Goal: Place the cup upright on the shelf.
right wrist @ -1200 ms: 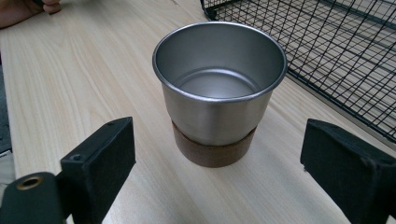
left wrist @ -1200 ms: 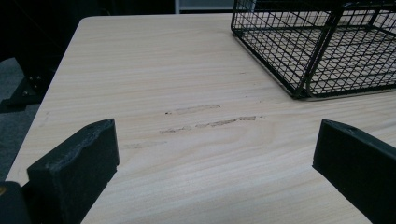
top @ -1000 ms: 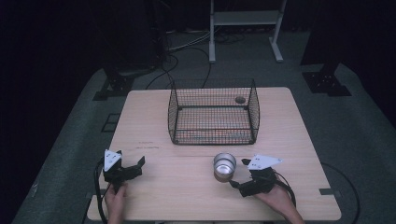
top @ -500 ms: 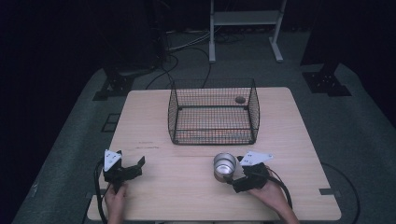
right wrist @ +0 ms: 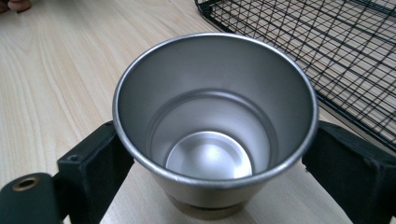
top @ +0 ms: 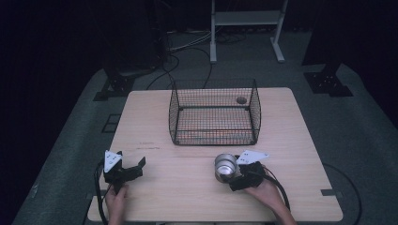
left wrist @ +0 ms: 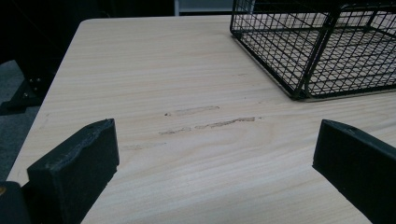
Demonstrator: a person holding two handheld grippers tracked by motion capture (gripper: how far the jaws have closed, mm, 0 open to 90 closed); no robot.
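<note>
A shiny metal cup (top: 225,165) stands upright on the pale wooden table (top: 187,117), in the lower middle of the high view. The right tool (top: 235,177) has a black jaw on each side of the cup. In the right gripper view the jaws sit against the cup's sides, low down near its base, but I cannot tell if they are squeezing it yet. The tool comes in from the side, probably so the cup can be lifted without tipping.

The cup (right wrist: 215,121) is round, wider at the top than the bottom, with a thin rolled rim. It is smooth, bright inside, and empty. That smooth metal could slip, so I think a firm grip low on the sides makes sense.

The left tool (top: 123,172) rests at the lower left of the high view, well apart from the cup. Its jaws are spread wide with nothing between them, just bare table (left wrist: 187,140) with a few faint scuff marks. It looks like it is waiting.

A black wire basket (top: 214,112) sits in the middle of the table, beyond the cup. It is boxy, open on top, and made of thin crossed wires. A small round thing (top: 241,100) lies near its back right corner; I cannot tell what it is.
</note>
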